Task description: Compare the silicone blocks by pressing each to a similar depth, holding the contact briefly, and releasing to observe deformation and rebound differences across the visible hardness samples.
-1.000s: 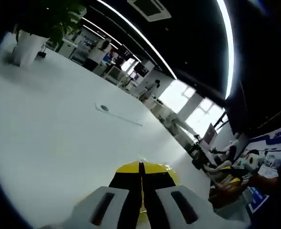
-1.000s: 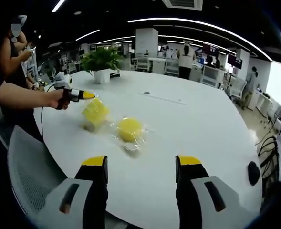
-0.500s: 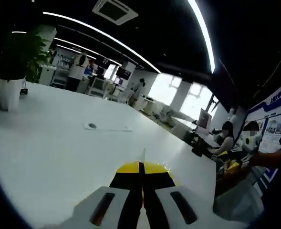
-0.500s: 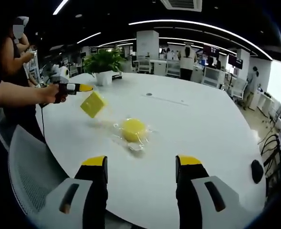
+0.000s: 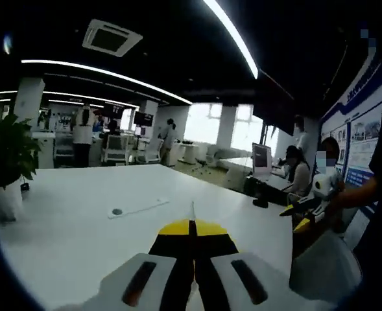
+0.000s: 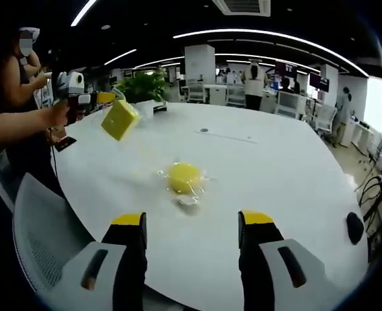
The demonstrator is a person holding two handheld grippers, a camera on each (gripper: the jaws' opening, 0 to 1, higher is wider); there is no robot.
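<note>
In the right gripper view we see, far left, the left gripper (image 6: 106,98) clenched on a square yellow block (image 6: 120,120), lifted above the white table (image 6: 275,168). A round yellow block (image 6: 183,177) lies mid-table, well ahead of our right gripper (image 6: 192,223), its jaws spread wide.

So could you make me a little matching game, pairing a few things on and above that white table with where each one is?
Things:
1. square yellow block
2. round yellow block
3. potted plant
4. right gripper

Places or states:
A. lying on the table in clear wrap
B. open, jaws apart, holding nothing
C. held up in the air off the left gripper
D. standing at the table's far side

Pairs: 1-C, 2-A, 3-D, 4-B
</note>
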